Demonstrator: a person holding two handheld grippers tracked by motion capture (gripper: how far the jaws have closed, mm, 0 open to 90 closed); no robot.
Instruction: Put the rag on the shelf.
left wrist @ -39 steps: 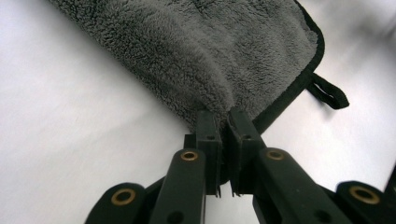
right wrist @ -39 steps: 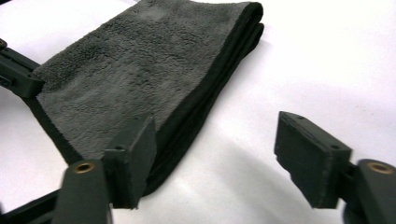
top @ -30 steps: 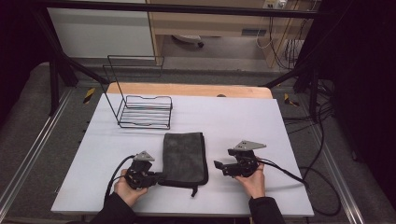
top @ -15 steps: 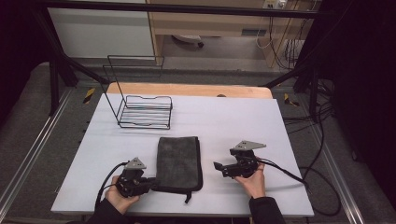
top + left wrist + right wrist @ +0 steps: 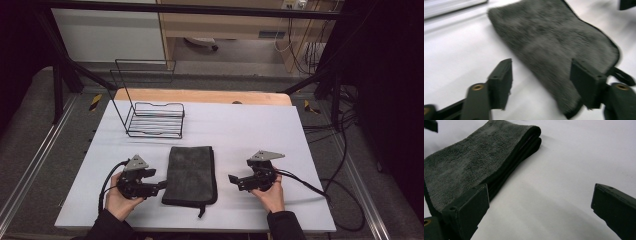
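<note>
Near the front of the table (image 5: 310,130), the folded towel (image 5: 191,172) lies flat between both grippers. The left gripper (image 5: 161,185) has just opened and let go, pulling back a little. The right gripper (image 5: 233,178) is spread wide, holding nothing. Folding looks finished.

A white table (image 5: 300,135) carries the things, its pale top bare over most of its width, with a strip of wooden board (image 5: 210,96) showing along its far edge. A folded dark grey towel (image 5: 191,173) lies flat near the front middle of the table, a short black loop sticking out at its near right corner. An empty black wire rack (image 5: 150,112) stands toward the far left, well apart from the towel.
</note>
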